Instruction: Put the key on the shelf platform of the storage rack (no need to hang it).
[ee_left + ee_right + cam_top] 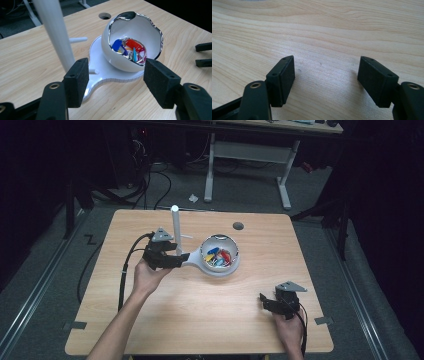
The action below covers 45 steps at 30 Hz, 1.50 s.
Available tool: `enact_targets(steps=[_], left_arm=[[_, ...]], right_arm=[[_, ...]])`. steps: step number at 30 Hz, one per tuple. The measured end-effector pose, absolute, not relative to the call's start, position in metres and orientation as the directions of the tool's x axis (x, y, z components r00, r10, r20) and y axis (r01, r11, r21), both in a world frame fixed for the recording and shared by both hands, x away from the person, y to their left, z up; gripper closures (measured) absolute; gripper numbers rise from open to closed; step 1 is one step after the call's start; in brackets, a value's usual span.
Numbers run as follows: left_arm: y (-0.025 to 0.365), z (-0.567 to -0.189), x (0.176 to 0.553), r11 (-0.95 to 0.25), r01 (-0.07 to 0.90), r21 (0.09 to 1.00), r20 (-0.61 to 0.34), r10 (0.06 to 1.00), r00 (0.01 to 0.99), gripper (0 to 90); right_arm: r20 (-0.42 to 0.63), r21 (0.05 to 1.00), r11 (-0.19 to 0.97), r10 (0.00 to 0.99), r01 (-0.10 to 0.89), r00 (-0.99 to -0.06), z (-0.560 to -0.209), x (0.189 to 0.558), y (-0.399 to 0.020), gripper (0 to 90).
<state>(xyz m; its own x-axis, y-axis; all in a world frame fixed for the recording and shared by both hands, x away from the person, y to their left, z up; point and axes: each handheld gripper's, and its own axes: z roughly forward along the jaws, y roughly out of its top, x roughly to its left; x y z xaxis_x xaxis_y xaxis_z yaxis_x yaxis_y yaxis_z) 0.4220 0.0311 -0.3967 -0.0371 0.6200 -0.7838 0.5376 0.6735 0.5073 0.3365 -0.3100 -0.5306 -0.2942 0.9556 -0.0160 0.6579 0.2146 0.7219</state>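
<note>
I am at a pale wooden table (200,310) holding a black two-jaw gripper in each hand. My left gripper (176,258) sits at the left of the table's middle, its jaws spread wide and aimed at a white stand (195,259). The stand has a flat, rounded base, a tall white post (176,227) rising near its narrow end, and short white pegs sticking out from the post. Seen from the left gripper view, my left gripper (116,82) has its two foam pads apart with nothing pinched between them; the left pad is just beside the base's narrow end, and I cannot tell whether it touches it. On the wide end of the base rests a white bowl (120,60) shaped like a cracked eggshell, with a shiny jagged rim. Inside it lies a small heap of coloured key tags (130,50), blue, red, yellow and pink, on metal rings. Beyond the bowl there is a round cable hole (238,226) in the tabletop. My right gripper (270,304) rests well apart from the stand, near the table's front right corner. In the right gripper view, my right gripper (325,75) has its jaws spread over bare wood, holding nothing.
</note>
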Motion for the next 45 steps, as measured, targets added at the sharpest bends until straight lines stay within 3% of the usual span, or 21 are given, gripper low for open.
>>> enact_targets(steps=[45], left_arm=[[0.104,-0.416,0.384,0.765,0.471,0.438,-0.824,0.551,-0.129,32.7]], right_arm=[[-0.016,0.722,0.213,0.956,0.658,-0.292,-0.531,0.337,-0.310,30.4]])
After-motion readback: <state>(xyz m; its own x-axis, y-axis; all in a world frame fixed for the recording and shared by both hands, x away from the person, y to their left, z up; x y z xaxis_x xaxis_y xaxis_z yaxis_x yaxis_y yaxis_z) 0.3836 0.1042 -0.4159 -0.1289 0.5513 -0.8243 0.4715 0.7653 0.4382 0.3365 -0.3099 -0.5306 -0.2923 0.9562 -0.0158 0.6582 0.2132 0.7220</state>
